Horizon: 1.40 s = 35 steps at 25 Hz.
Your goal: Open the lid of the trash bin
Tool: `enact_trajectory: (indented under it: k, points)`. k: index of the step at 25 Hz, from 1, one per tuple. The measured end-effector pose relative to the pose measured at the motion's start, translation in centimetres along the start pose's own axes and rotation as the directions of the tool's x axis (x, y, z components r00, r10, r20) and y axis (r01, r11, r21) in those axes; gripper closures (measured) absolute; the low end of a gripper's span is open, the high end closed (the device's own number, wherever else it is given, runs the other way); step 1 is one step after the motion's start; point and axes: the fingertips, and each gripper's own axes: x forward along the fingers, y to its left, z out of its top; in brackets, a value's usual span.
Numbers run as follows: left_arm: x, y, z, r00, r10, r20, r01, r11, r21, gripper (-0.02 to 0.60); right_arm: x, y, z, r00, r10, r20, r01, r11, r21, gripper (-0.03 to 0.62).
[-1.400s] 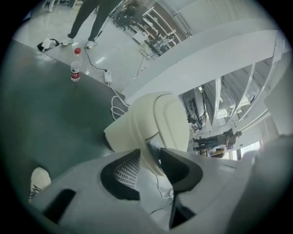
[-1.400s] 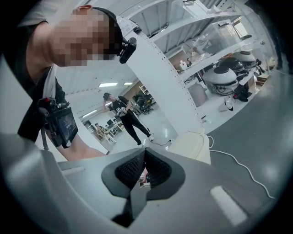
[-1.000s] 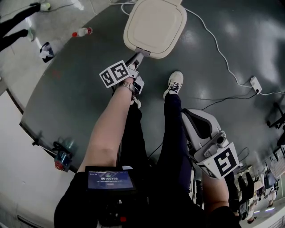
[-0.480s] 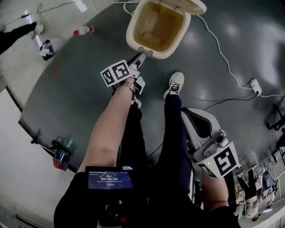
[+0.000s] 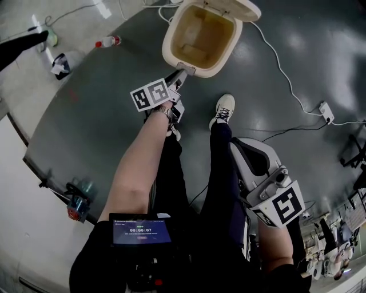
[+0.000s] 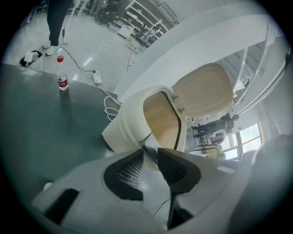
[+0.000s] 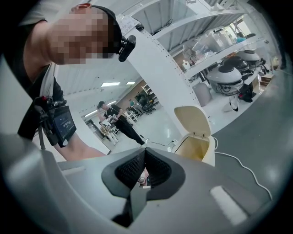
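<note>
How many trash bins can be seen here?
1: the cream trash bin, lid up, stands on the dark floor ahead of the person's white shoe. Others may be hidden.

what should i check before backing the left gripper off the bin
1. Lid up: ok.
2. Bin upright on the floor: ok.
3. Left gripper jaws opening, pads not pressing the front tab: ok.
4. Right gripper shut, nothing in it, away from the bin: ok.
5. Lid will stay up unaided: cannot tell.
</note>
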Motion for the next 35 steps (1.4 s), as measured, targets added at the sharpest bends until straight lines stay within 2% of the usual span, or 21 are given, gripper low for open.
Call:
enact_trajectory:
  k: [2, 4, 8, 10, 12, 15, 19, 24, 27, 31, 33, 35]
  points:
    - [-0.4, -0.1, -0.1, 1.000, 0.024, -0.011, -0.024, 0.999, 0.021, 0.499, -0.3, 0.4, 0.5, 1.000, 0.000, 0.004, 0.000, 1.000, -0.011, 0.586]
    - [-1.0, -0.3, -0.2, 0.999, 0.043, -0.021, -0.042, 0.998, 0.044, 0.580, -0.5, 0.8, 1.1, 1.000, -0.001, 0.010, 0.001, 1.000, -0.022, 0.586]
    - [-2.7, -1.9, 0.6, 1.000, 0.015, -0.016, -0.014, 0.997, 0.075, 0.580, -0.4, 1.9, 2.4, 1.000, 0.003, 0.027, -0.002, 0.999, -0.046, 0.586]
    - [-4.1, -3.5, 1.3, 1.000, -0.017, -0.009, 0.019, 0.991, 0.136, 0.580, -0.4, 2.8, 2.9, 0.999, 0.009, 0.038, -0.007, 0.998, -0.059, 0.586]
    - [-6.2, -6.0, 1.7, 0.998, -0.065, -0.023, 0.069, 0.968, 0.242, 0.580, -0.5, 3.9, 3.4, 0.999, 0.013, 0.045, -0.009, 0.997, -0.076, 0.586]
    - [-10.7, -10.9, 1.6, 0.985, -0.155, -0.075, 0.172, 0.906, 0.386, 0.580, -1.1, 6.4, 4.9, 0.998, 0.011, 0.064, -0.004, 0.994, -0.106, 0.586]
    - [-17.9, -17.2, 2.1, 0.969, -0.220, -0.116, 0.247, 0.793, 0.558, 0.580, -2.4, 10.2, 7.8, 0.994, 0.002, 0.107, 0.015, 0.988, -0.156, 0.586]
    - [-27.2, -25.2, 3.9, 0.942, -0.326, -0.072, 0.289, 0.689, 0.665, 0.580, -4.2, 14.8, 11.2, 0.988, -0.012, 0.155, 0.045, 0.977, -0.209, 0.586]
    - [-32.9, -29.9, 4.4, 0.917, -0.394, -0.061, 0.307, 0.600, 0.739, 0.580, -5.4, 17.7, 13.3, 0.980, -0.017, 0.196, 0.064, 0.969, -0.237, 0.586]
    - [-40.4, -35.6, 1.7, 0.880, -0.464, -0.096, 0.341, 0.480, 0.808, 0.580, -8.3, 22.2, 15.3, 0.969, 0.000, 0.245, 0.062, 0.968, -0.242, 0.586]
    - [-43.7, -37.7, 0.5, 0.861, -0.498, -0.101, 0.355, 0.448, 0.821, 0.580, -9.5, 24.5, 16.1, 0.963, 0.010, 0.271, 0.061, 0.966, -0.252, 0.586]
    - [-46.9, -39.0, -0.3, 0.847, -0.524, -0.088, 0.360, 0.445, 0.820, 0.580, -10.3, 26.8, 16.6, 0.955, 0.022, 0.294, 0.062, 0.960, -0.273, 0.586]
